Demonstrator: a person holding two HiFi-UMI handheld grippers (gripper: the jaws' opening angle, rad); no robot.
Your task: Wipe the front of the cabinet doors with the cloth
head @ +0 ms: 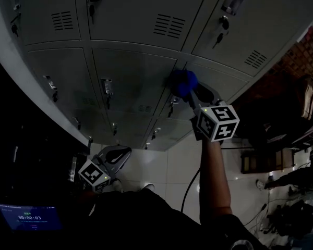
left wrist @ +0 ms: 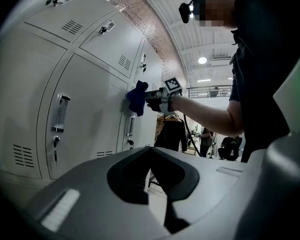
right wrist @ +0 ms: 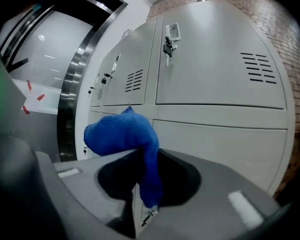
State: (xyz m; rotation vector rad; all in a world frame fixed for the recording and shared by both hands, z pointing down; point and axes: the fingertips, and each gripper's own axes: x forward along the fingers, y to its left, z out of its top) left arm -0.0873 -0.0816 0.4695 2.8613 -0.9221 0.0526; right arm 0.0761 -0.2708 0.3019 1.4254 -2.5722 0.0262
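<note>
Right gripper clamps cloth on cabinet door; left gripper closed, empty. Cloth tail at 6 o'clock may snag the lock.

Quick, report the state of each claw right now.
Left claw: closed, holding nothing.
Right claw: closed on the blue cloth.

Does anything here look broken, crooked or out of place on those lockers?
Nothing stands out. The cabinet doors in view are all shut, the right gripper holds the blue cloth up at one of them, and the left gripper is shut and empty.
</note>
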